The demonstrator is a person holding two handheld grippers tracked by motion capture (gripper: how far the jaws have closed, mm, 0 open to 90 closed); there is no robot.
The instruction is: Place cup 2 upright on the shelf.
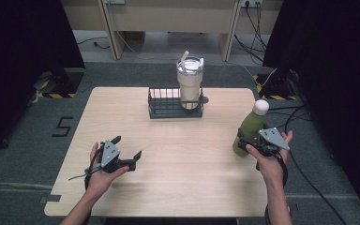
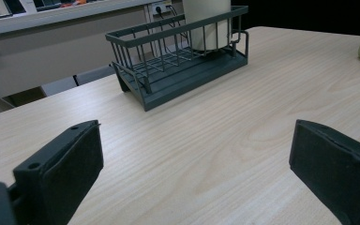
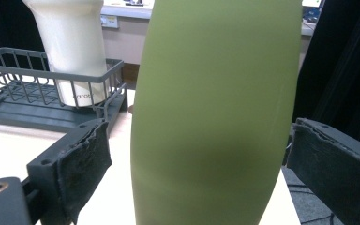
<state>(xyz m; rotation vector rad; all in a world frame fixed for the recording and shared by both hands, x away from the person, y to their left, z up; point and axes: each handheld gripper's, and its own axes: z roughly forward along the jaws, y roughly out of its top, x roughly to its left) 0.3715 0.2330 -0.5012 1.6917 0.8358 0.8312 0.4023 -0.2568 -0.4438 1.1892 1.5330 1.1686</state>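
Green bottle, upright near the table's right edge, stands between the pads of the right tongs. In the right gripper view a gap shows on each side, so the jaws stand wide and grip nothing. The bottle's long axis is vertical, white cap uppermost, and it lies directly ahead of these tongs. Left tongs rest wide open and empty near the front left corner, well apart from the bottle; the right hand is plainly the nearer. Farther off, by the back edge, a dark wire basket holds a cream tumbler at its right end.
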